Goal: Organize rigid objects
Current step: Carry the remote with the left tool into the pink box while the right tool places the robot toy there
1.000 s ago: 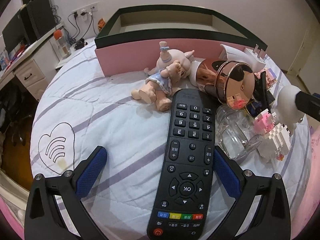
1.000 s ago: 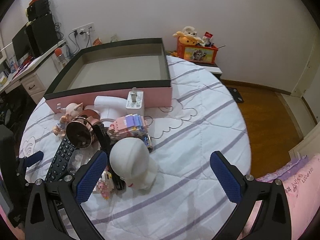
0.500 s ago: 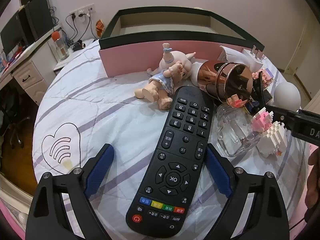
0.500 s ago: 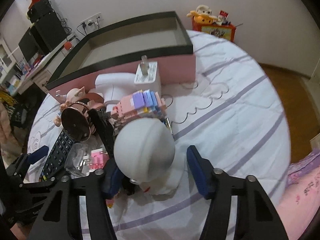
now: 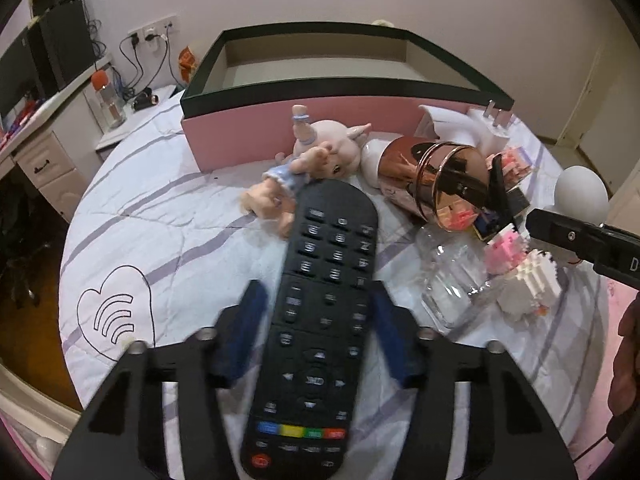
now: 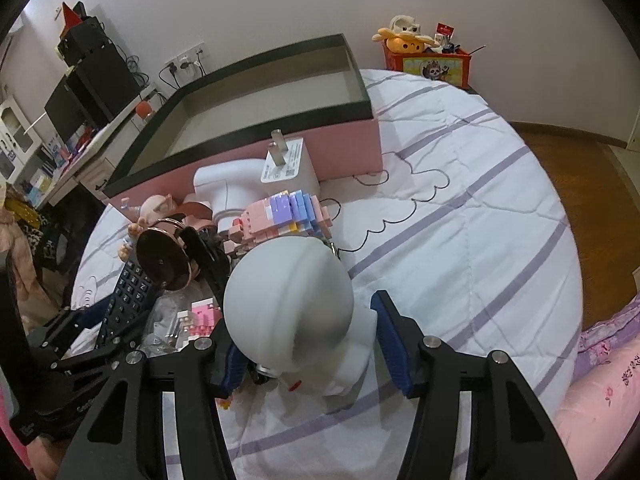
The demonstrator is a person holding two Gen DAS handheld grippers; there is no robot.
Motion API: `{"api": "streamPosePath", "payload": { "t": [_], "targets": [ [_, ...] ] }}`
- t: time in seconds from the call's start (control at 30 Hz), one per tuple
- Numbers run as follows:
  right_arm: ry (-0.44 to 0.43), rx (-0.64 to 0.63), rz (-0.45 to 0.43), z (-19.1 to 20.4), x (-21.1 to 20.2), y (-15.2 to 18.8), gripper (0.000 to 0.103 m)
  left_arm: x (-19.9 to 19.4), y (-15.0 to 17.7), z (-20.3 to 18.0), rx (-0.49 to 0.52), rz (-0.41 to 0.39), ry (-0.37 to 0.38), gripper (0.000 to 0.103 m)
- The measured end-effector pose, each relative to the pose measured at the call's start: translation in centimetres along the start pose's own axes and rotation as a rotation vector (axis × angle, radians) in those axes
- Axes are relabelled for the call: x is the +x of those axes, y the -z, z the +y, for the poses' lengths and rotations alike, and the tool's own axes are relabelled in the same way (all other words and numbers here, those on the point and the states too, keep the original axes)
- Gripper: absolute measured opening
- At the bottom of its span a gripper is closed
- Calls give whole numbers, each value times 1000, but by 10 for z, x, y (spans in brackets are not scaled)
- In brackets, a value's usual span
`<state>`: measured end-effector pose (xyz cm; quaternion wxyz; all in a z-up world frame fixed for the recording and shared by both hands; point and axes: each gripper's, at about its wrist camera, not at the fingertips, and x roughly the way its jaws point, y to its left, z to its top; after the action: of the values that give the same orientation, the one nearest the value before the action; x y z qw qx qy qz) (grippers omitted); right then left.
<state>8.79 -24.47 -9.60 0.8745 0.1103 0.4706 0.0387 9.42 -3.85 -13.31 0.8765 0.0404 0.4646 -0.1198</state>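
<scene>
Fingers of left gripper (image 5: 318, 330): blue pads, closing on either side of black remote (image 5: 316, 320); right pad at remote's edge, left pad with a sliver of gap, firm contact not certain. Remote: flat on striped bed (image 5: 160, 200), buttons up, long axis running away from gripper, number end toward doll (image 5: 304, 164), coloured-key end nearest camera, tilted slightly right at far end.

Fingers of right gripper (image 6: 306, 342): closing about white round-headed figure (image 6: 288, 304); left pad hidden behind its head, right pad just beside its body, contact not clearly visible. Figure: upright on bed, at near edge of clutter.

Clutter between remote and figure: rose-gold jar (image 5: 444, 184) on its side, clear glass jar (image 5: 448, 280), pink-and-white brick models (image 5: 520, 272), white plug (image 6: 288, 162) standing prongs up.

Pink box (image 5: 320, 92), dark rim, open top, behind clutter on bed.
</scene>
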Motion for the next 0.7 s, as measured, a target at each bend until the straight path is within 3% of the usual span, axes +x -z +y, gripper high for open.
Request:
{"api": "streamPosePath", "payload": {
  "t": [0.17, 0.37, 0.53, 0.7],
  "targets": [
    [10, 10, -13, -6, -8, -1, 57, -6, 2, 17, -83, 10, 73, 40],
    [10, 14, -27, -6, -15, -2, 57, -19, 10, 29, -138, 9, 113, 39],
    [2, 13, -37, -7, -22, -4, 57, -32, 8, 33, -159, 1, 147, 17],
    [-8, 12, -49, -5, -26, -9, 57, -36, 4, 31, -148, -19, 138, 17]
  ]
}}
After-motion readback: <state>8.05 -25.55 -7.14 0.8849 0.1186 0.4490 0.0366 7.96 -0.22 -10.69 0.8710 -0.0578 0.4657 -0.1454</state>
